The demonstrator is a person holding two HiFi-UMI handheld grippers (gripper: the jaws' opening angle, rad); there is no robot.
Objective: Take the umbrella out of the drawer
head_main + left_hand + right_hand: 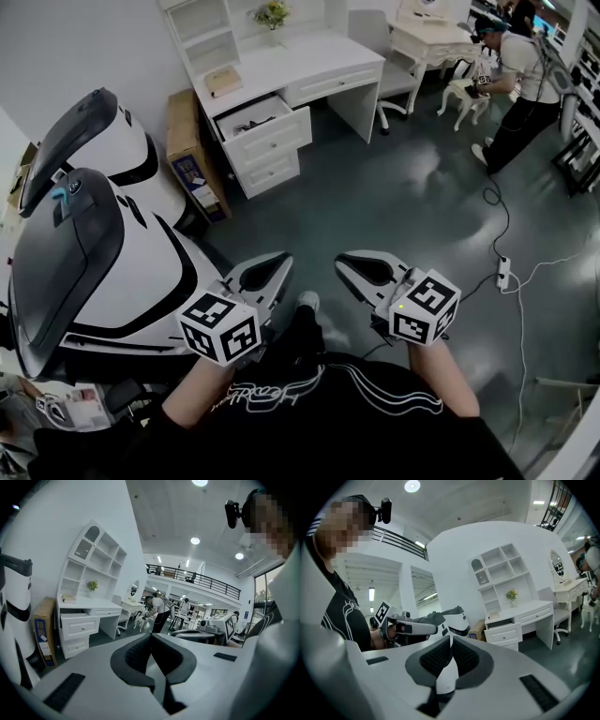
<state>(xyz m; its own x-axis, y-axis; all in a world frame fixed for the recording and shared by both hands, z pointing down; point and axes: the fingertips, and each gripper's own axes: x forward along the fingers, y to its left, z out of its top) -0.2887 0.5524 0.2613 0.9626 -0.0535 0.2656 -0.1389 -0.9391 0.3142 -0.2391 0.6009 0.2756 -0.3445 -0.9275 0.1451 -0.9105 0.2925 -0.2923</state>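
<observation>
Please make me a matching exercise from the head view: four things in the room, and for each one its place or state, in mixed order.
1 top drawer
2 cardboard box
3 plant
4 power strip

A on the floor, joined to a cable
B on the desk top
C pulled open
D between desk and white machine

Pairs: 1-C, 2-D, 3-B, 4-A

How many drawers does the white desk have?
3: the open top drawer, a shut drawer under it, and a flat drawer below the desktop. More may be hidden.

black lettered t-shirt (pixel 375 427), white left gripper (pixel 281 260) and right gripper (pixel 343 262).
</observation>
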